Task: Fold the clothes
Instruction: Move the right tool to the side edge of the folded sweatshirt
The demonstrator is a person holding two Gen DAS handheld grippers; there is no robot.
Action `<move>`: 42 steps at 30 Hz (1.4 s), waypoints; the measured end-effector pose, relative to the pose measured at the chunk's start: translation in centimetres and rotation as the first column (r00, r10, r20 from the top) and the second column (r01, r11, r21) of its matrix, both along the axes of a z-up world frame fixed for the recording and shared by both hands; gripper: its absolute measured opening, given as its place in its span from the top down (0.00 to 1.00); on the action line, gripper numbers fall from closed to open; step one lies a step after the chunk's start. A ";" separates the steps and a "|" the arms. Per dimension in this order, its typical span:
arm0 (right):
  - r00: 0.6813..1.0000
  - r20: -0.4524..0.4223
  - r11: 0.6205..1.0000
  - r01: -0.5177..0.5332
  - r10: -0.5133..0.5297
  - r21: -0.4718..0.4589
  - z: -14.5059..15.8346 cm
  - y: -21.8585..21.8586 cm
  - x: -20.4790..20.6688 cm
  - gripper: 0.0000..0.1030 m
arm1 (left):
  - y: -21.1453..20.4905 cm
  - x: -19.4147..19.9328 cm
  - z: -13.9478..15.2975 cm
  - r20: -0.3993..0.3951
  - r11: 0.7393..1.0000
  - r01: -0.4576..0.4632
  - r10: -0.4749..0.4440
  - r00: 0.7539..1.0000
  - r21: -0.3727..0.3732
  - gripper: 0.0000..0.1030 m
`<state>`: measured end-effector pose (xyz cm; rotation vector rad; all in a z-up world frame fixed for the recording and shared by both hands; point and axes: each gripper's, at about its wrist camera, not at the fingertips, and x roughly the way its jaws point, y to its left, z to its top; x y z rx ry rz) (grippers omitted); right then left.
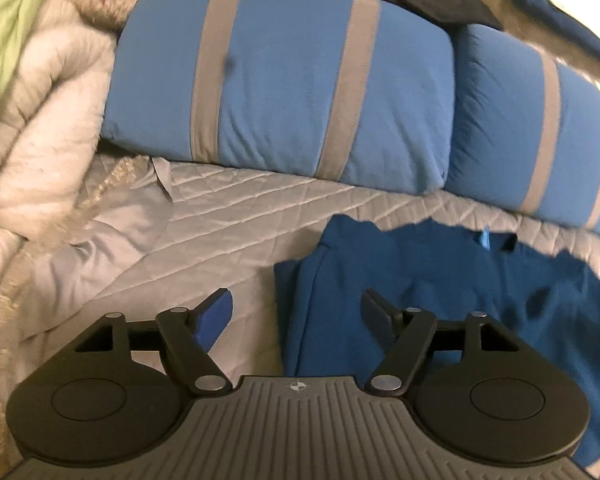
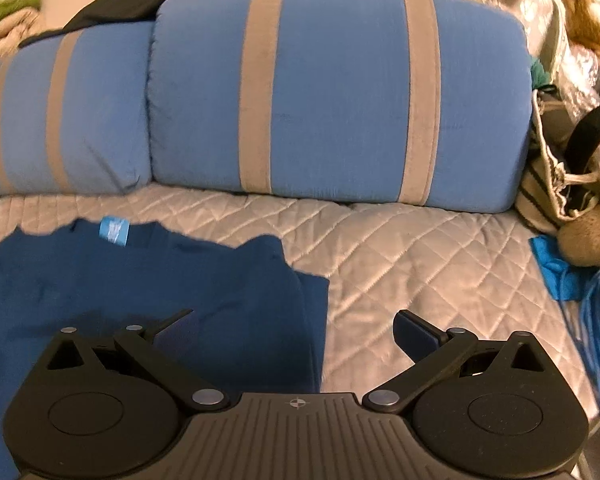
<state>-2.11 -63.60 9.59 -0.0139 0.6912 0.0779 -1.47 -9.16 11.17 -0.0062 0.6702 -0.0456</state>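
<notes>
Now the dark blue shirt lies flat on the bed — its left edge just ahead of the left hand-held gripper, its right edge ahead of the right hand-held gripper. Both are wide open and hold nothing.

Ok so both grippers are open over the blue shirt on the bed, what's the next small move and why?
Probably lower the left gripper and the right gripper onto the shirt's side edges and close. The dark blue shirt lies flat on the quilted bedspread, label at the collar, and neither open gripper holds cloth.
</notes>
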 end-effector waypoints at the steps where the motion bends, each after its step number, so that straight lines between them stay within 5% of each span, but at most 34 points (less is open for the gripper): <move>1: 1.000 -0.001 1.000 -0.010 0.010 -0.013 0.1 0.1 -0.5 0.00 | -0.2 -0.6 0.1 0.005 1.000 0.002 -0.002 1.000 0.012 0.29; 8: 0.999 -0.007 0.995 -0.043 0.043 -0.092 0.3 1.0 -3.8 0.00 | -1.0 -4.8 0.4 -0.004 0.999 0.041 -0.041 0.999 -0.027 0.28; 16: 0.999 -0.045 0.997 -0.027 0.024 -0.066 -0.8 0.0 -6.5 0.00 | -1.7 -9.3 -0.9 -0.048 0.995 0.076 -0.078 0.996 -0.060 0.28; 24: 0.989 -0.143 0.980 -0.013 0.043 0.201 -3.0 -3.5 -8.0 0.00 | -2.3 -12.9 -1.8 -0.018 0.987 0.105 -0.108 0.994 -0.121 0.28; 30: 0.971 -0.237 0.914 0.067 0.033 0.400 -4.7 -6.2 -9.1 0.00 | -4.0 -13.6 -3.2 -0.047 0.985 0.137 -0.143 0.989 -0.105 0.28; 34: 0.955 -0.287 0.836 0.101 0.069 0.539 -6.1 -7.6 -10.1 0.00 | -5.1 -13.6 -4.0 -0.073 0.985 0.156 -0.161 0.984 -0.069 0.28; 42: 0.938 -0.334 0.583 0.218 0.097 0.782 -9.8 -9.8 -11.4 0.04 | -6.8 -13.6 -4.4 -0.104 0.985 0.156 -0.149 0.983 0.067 0.28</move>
